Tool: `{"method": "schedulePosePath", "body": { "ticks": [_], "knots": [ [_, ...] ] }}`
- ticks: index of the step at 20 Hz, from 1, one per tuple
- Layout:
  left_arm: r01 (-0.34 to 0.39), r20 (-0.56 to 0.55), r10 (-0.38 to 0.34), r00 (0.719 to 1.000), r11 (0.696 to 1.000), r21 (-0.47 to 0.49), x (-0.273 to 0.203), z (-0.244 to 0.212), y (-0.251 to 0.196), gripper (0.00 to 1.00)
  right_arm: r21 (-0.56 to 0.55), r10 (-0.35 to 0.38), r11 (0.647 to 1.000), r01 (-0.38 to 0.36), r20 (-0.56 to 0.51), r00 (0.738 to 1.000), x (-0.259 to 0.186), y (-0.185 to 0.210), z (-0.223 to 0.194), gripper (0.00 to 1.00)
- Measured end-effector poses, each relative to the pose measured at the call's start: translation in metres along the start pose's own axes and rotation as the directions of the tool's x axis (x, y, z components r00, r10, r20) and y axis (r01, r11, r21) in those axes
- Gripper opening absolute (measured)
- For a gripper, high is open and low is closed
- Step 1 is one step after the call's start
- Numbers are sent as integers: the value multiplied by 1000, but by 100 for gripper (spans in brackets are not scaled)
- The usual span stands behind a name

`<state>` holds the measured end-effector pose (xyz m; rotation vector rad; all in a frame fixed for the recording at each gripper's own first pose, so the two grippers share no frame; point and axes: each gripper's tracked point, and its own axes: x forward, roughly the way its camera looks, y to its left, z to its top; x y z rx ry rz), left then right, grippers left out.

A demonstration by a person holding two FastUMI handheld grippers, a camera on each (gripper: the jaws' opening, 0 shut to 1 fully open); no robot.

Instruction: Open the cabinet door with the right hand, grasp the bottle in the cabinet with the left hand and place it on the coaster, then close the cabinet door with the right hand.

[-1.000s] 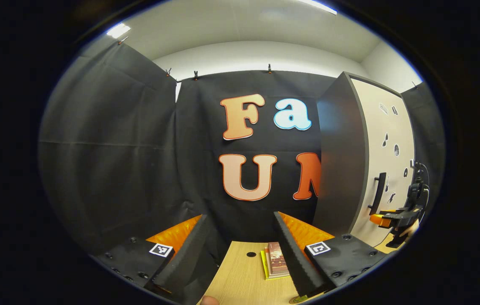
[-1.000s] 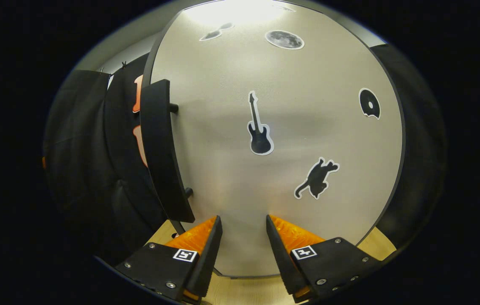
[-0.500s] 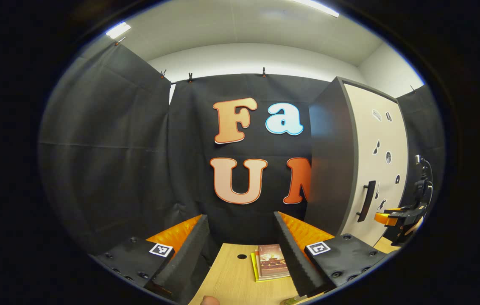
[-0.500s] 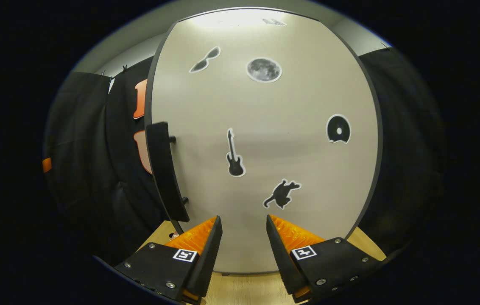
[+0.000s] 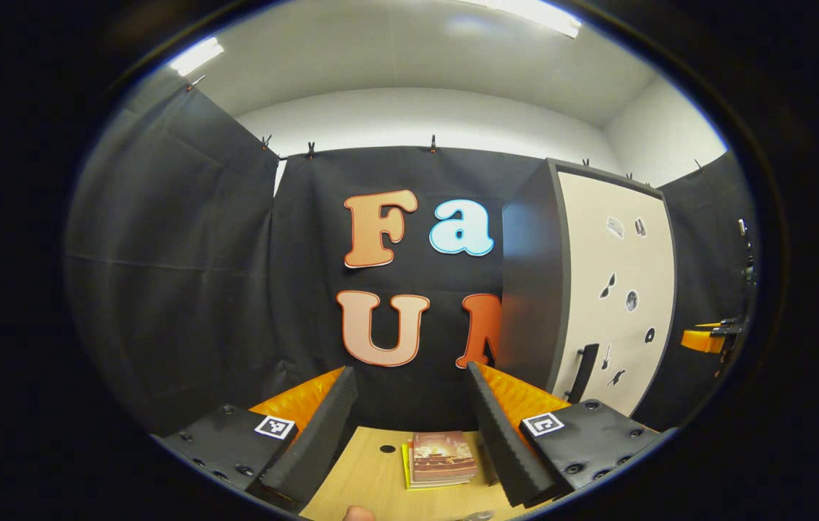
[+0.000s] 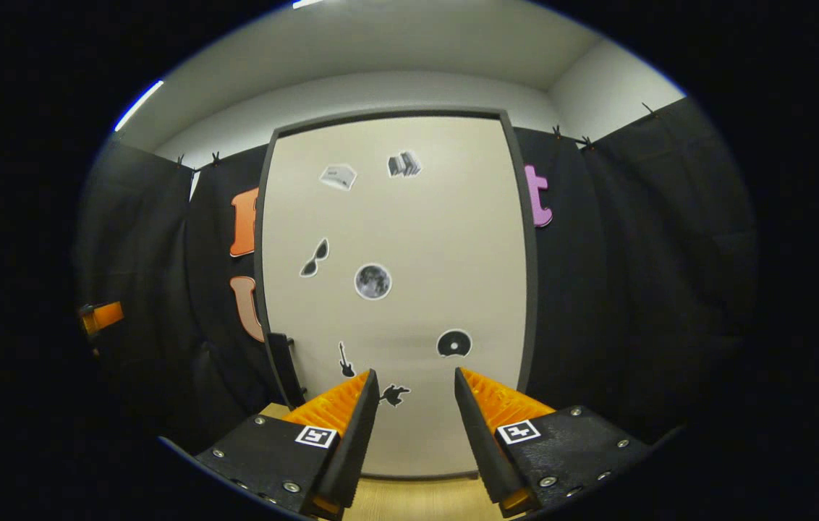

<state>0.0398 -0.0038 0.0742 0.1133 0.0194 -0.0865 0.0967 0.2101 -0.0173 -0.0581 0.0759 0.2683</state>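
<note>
Both grippers, left and right, had open, empty jaws; the door was shut, and a misaimed reach could slip off its handle.

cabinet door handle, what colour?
Black. The handle on the beige cabinet door shows best in the right gripper view.

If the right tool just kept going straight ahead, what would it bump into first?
Probably the cabinet door: the right tool points squarely at its pale, stickered front with nothing between. Its handle sits off to the left. Depth is unclear.
</note>
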Motion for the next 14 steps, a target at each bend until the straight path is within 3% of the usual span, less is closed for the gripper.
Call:
{"method": "schedulePosePath", "body": {
  "ticks": [6,14],
  "knots": [
    [-25,53,25,998,1000,-7,-9,27,-18,99,-14,-14,1000,16,105,994,-61,-44,70,66],
    [-43,97,42,994,999,4,-26,47,-45,94,-17,-31,999,34,121,992,-86,-85,83,66]
  ]
}}
